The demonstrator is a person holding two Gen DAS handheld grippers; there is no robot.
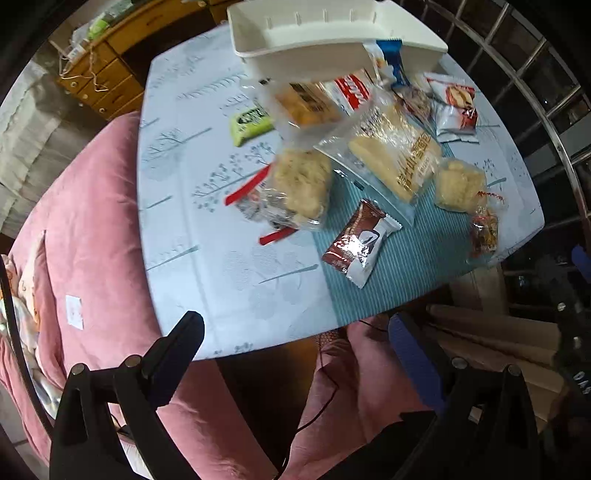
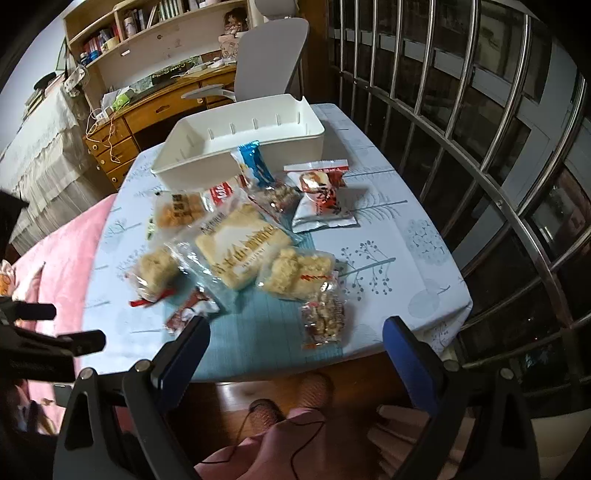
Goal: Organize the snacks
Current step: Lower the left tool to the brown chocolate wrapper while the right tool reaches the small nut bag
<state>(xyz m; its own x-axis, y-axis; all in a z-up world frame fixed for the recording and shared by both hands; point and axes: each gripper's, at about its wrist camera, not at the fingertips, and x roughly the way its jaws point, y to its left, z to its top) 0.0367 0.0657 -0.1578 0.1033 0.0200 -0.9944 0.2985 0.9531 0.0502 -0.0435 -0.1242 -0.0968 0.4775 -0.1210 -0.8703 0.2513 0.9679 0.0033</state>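
Note:
Several wrapped snacks lie in a loose pile on the small table (image 1: 207,258) (image 2: 413,236). A white bin (image 1: 295,33) (image 2: 243,140) stands empty at the far edge behind them. A large pale cake pack (image 1: 391,155) (image 2: 243,247) lies mid-pile, with a brown-and-white packet (image 1: 358,243) (image 2: 188,314) nearest the front. A green bar (image 1: 251,123) sits off to the left. A nut-brittle pack (image 2: 325,321) lies just ahead of my right gripper (image 2: 295,332). Both my left gripper (image 1: 295,325) and right gripper hover open at the table's near edge, holding nothing.
A pink blanket (image 1: 92,221) covers the bed to the left of the table. Metal window bars (image 2: 480,129) run along the right. A wooden desk (image 2: 155,110) and grey chair (image 2: 273,55) stand behind the table. Cardboard (image 1: 498,339) lies on the floor below.

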